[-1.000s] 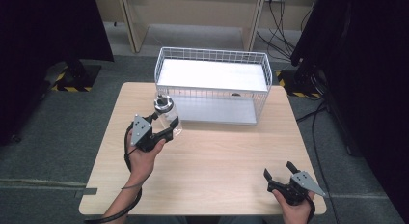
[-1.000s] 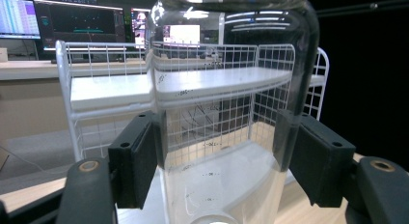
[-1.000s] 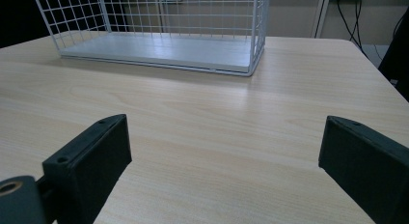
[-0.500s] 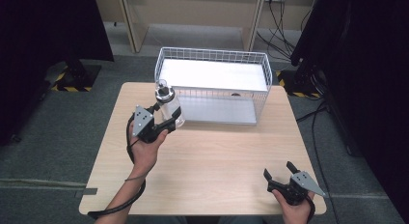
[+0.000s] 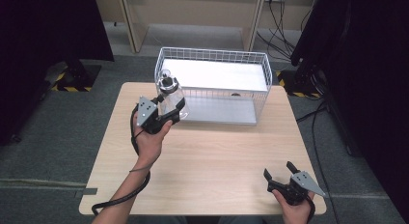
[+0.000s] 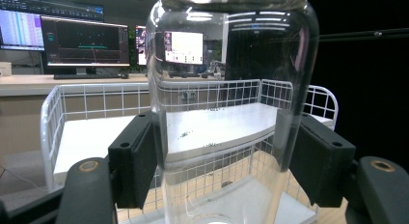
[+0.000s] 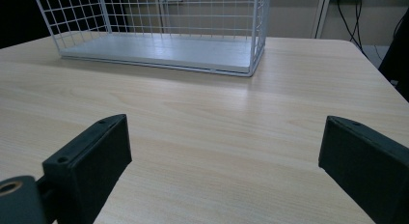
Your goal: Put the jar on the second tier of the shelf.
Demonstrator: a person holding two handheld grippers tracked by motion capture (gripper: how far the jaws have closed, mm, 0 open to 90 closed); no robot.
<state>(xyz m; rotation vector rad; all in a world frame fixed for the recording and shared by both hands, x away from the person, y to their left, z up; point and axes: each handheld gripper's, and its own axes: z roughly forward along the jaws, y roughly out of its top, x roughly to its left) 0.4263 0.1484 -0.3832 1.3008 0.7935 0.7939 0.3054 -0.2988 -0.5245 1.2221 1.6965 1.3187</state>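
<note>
A clear glass jar (image 5: 170, 94) hangs upright in the air at the left front corner of the white wire basket (image 5: 263, 77). My left gripper (image 5: 170, 112) is shut on the jar's body, its black pads (image 6: 137, 166) pressed on both sides of the jar (image 6: 226, 103). Through the glass I see the basket (image 6: 87, 101) just beyond. My right gripper (image 5: 282, 175) rests near the table's front right edge, open, with only bare wood between its fingertips (image 7: 91, 161). The basket (image 7: 251, 50) stands farther off in that view.
The light wooden table (image 5: 217, 156) carries the basket at its back edge. A black cable (image 5: 120, 197) trails from my left gripper over the front edge. Dark equipment and cables stand on the floor behind and to the right.
My left gripper has lifted the jar and carried it toward the basket's left front corner. My right gripper has stayed where it was.
</note>
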